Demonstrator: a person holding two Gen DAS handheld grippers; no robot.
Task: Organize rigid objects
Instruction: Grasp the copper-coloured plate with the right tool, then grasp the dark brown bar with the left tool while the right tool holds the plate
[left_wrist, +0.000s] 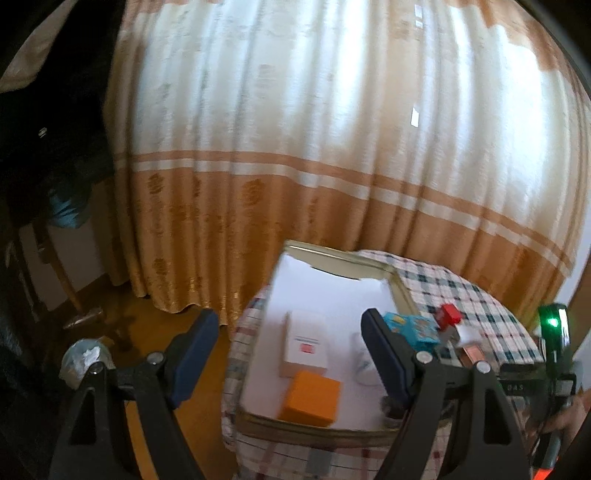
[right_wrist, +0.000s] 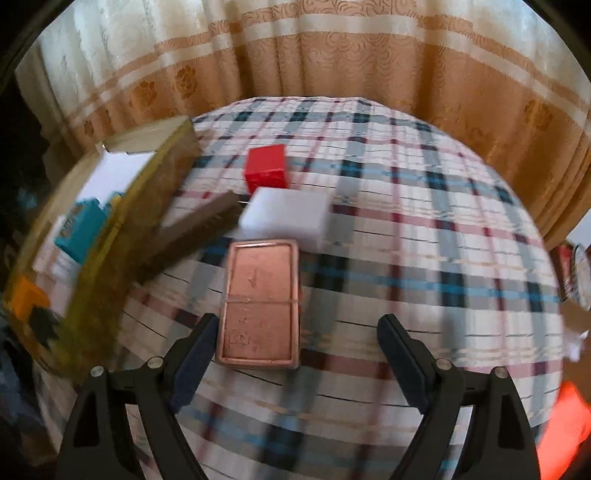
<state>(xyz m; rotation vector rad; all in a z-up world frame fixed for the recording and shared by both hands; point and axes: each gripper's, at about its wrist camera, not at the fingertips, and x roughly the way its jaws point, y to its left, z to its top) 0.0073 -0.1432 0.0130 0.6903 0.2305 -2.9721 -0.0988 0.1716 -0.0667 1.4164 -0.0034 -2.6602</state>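
**Boxes half sorted on a checked tablecloth**

A flat pink tin (right_wrist: 258, 302) lies on the checked tablecloth (right_wrist: 424, 258), just ahead of the right gripper (right_wrist: 295, 347), whose jaws stand wide apart with nothing between them; the tin sits close beside the left finger. Beyond the tin rest a white block (right_wrist: 286, 214) and a red box (right_wrist: 266, 167), close together, with a dark brown strip (right_wrist: 199, 225) leaning against the side of a gold-edged tray (right_wrist: 155, 192). Inside the tray, on its white lining, are an orange box (left_wrist: 311, 398), a white box with a red mark (left_wrist: 306, 350) and a teal box (left_wrist: 413, 328) (the teal one stands at the tray's far side, partly hidden by a finger). The left gripper (left_wrist: 291, 354) hangs above the tray, jaws also apart and empty. The other handheld gripper's body, with a green light (left_wrist: 553, 323), shows at the right edge. An orange and cream curtain (left_wrist: 295, 147) hangs behind the table
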